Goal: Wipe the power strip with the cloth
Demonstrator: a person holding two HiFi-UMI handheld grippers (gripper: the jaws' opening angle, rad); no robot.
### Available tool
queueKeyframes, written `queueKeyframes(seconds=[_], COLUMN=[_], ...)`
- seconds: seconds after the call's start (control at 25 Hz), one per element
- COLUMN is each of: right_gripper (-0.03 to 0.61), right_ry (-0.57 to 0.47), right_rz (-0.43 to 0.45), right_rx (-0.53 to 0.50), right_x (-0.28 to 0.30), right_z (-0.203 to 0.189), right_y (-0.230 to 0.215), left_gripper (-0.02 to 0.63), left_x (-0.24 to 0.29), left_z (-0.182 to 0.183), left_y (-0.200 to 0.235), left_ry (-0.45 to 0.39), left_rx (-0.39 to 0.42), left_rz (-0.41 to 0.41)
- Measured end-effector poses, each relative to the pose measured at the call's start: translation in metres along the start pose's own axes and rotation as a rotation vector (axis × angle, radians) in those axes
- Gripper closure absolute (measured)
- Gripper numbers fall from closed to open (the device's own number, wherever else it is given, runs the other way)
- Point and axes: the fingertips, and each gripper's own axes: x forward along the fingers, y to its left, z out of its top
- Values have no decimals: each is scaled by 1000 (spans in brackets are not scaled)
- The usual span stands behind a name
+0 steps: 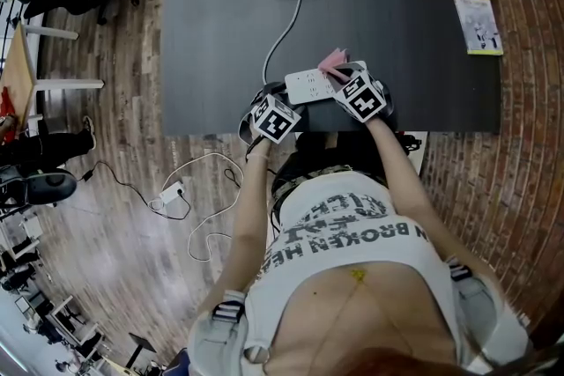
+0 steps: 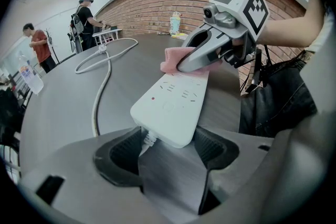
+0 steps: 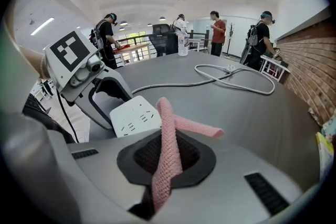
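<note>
- Beside the power strip (image 2: pixel 170 105), the table (image 1: pixel 397 13) edge runs close; open top beyond.
- Your left gripper (image 2: pixel 170 147) clamps its cord end.
- Your right gripper (image 3: pixel 167 160) pinches the cloth (image 3: pixel 168 123) at its other end.

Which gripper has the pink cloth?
The right gripper: its jaws are shut on the pink cloth. The left gripper instead clamps the cord end of the white power strip.
</note>
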Motion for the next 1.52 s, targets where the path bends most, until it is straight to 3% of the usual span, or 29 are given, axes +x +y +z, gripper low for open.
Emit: queueKeyframes(seconds=[0.52, 1.52], right_gripper=[561, 562], right_ry=[1, -7], right_rz=[-18, -96], right_rx=[-1, 90], right_x=[-4, -29], right_z=[-6, -35], right_y=[-8, -47], left_gripper=[318, 318], left_x=[1, 0], left_z=[-1, -2], left_y=[1, 0], left_ry=[3, 5], left_rx=[2, 0], left_rz=[-3, -1])
